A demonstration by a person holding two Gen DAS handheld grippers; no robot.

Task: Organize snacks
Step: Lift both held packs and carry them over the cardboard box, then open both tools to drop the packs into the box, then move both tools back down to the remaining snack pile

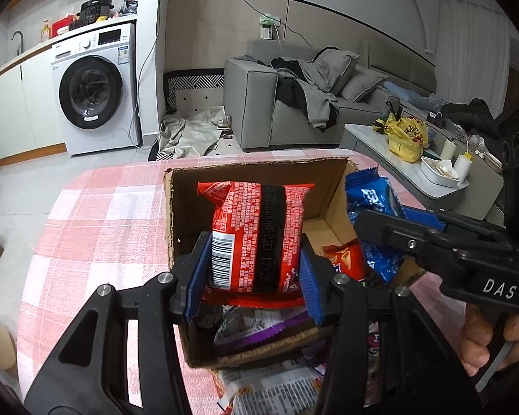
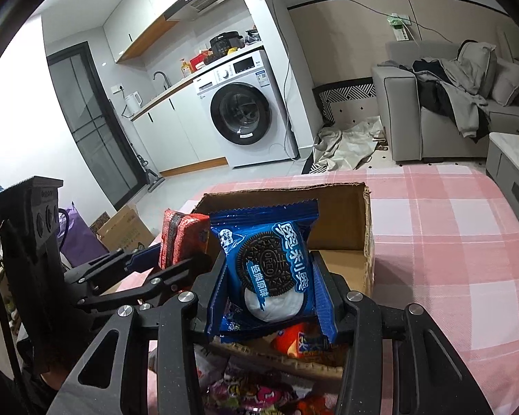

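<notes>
My left gripper (image 1: 254,273) is shut on a red snack pack (image 1: 259,231) and holds it upright over the open cardboard box (image 1: 256,173). My right gripper (image 2: 268,287) is shut on a blue Oreo pack (image 2: 268,263), held over the same box (image 2: 332,214). In the left wrist view the Oreo pack (image 1: 373,204) and the right gripper (image 1: 398,235) are at the box's right side. In the right wrist view the red pack (image 2: 181,238) and left gripper (image 2: 148,263) are to the left. A purple pack (image 1: 259,328) and an orange-red pack (image 1: 346,259) lie inside the box.
The box stands on a pink checked tablecloth (image 2: 449,259). Several loose snack packs (image 1: 276,390) lie on the table in front of the box, also in the right wrist view (image 2: 252,390). A washing machine (image 1: 93,90), a grey sofa (image 1: 294,93) and a low table (image 1: 415,169) stand beyond.
</notes>
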